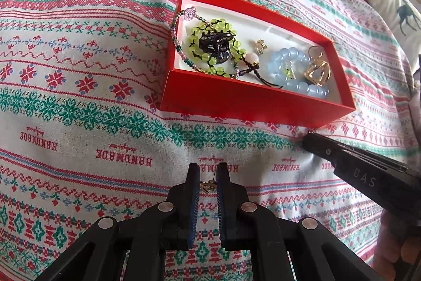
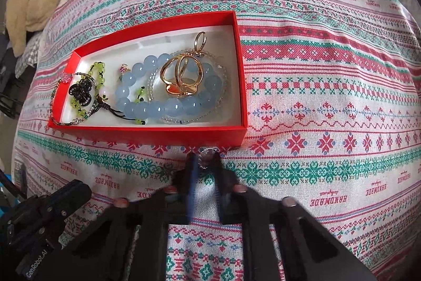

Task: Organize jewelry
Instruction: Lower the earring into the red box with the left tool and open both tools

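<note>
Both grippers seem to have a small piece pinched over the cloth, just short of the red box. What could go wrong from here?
1. The left hand-held gripper pinches a tiny gold earring only at the fingertips; it could slip onto the busy patterned cloth and be hard to spot.
2. The right hand-held gripper holds a small silver ring just as barely.
3. Dropping either into the crowded red box may snag the bracelets.

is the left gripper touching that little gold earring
Touching. In the left wrist view the gold stud earring sits pinched between the left gripper fingers, its post poking up between them.
</note>
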Motion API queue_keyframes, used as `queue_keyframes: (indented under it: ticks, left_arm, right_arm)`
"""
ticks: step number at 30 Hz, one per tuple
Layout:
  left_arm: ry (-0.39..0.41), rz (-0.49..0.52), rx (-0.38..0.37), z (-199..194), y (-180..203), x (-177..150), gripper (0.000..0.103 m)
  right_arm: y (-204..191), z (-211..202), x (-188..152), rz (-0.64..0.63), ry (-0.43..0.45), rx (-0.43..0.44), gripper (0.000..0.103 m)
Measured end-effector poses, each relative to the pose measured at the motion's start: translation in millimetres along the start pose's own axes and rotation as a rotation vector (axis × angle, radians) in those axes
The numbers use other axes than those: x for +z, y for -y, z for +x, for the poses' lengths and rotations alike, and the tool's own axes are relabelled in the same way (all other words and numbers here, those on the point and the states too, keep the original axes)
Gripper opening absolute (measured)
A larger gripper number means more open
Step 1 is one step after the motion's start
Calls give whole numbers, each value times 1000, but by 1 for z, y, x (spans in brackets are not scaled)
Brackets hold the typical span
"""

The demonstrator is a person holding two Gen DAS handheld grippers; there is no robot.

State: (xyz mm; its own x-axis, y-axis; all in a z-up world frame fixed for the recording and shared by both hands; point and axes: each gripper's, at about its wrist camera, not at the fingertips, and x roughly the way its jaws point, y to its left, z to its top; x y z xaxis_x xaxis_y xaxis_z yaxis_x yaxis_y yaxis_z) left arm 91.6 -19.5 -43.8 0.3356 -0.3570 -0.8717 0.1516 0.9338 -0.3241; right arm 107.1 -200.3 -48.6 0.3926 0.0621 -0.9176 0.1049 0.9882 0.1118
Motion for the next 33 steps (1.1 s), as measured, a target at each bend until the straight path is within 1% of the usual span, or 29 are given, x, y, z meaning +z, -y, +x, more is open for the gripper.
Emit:
queue_keyframes:
  ticks: [6,14,19,22,28,33]
  left_arm:
    - [17,-27,-19,-8,-5,7,7]
    - [36,-39,-44,-17,-3,12,7]
    - [49,-43,-63,-23,-3,15,7]
    - [68,-50,-85,-29,0,20,7]
    - [122,-68,-150,-41,10,36,7]
    - [151,-72,-206,-35,22,51,7]
  right_arm:
    - [14,-15,-9,39,-10,62,2]
    - [21,-42,-11,46,21,121,3]
    - [29,-55,-11,71,28,176,2]
    - [29,-65,-8,80,51,200,3]
    - [12,-71,3,93,78,248,3]
    - [3,-68,12,118,89,266,3]
